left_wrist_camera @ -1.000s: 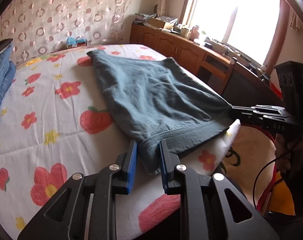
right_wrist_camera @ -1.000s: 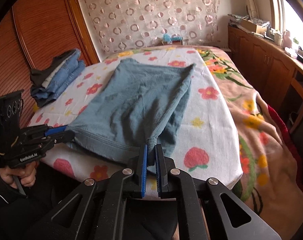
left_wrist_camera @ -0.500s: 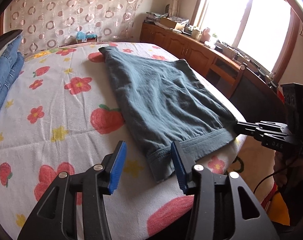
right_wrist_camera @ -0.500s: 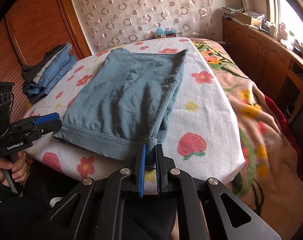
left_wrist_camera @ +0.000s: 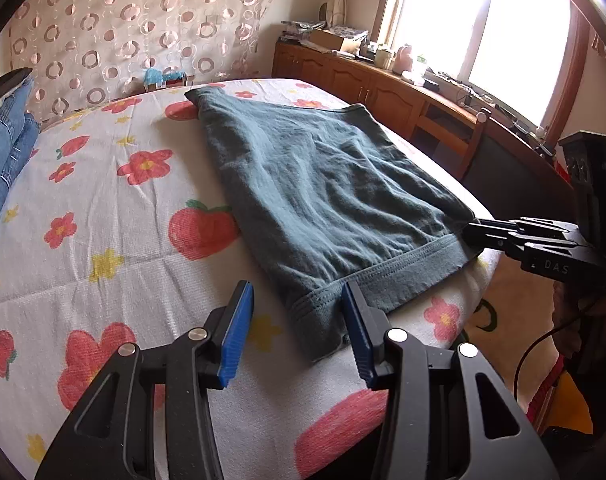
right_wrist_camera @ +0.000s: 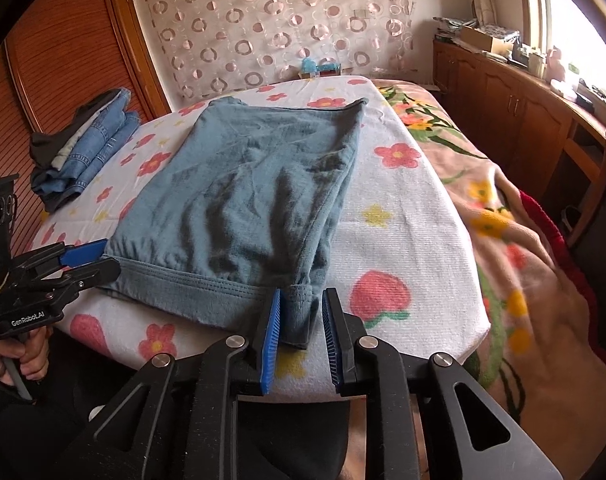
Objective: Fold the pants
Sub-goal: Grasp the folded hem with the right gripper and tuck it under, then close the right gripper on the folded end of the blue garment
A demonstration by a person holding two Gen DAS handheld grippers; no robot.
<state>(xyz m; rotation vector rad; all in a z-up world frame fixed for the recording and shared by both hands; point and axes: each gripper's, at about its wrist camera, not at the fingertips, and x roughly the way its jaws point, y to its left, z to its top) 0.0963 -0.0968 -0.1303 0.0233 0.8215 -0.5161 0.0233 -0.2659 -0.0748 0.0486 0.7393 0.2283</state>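
Grey-blue pants lie folded flat on a flowered bed sheet, waistband toward me. My left gripper is open, its blue pads either side of the near left waistband corner. In the right wrist view the pants lie in the middle, and my right gripper is open around the right waistband corner. Each gripper shows in the other's view: the right one at the pants' far corner, the left one at the left corner.
A stack of folded jeans sits at the bed's left side. A flowered blanket hangs over the right side. A wooden cabinet with clutter runs under the window. A wooden wardrobe stands at left.
Both grippers held the waistband corners a second ago. The left opened first, then the right; the pants now rest flat on the bed.
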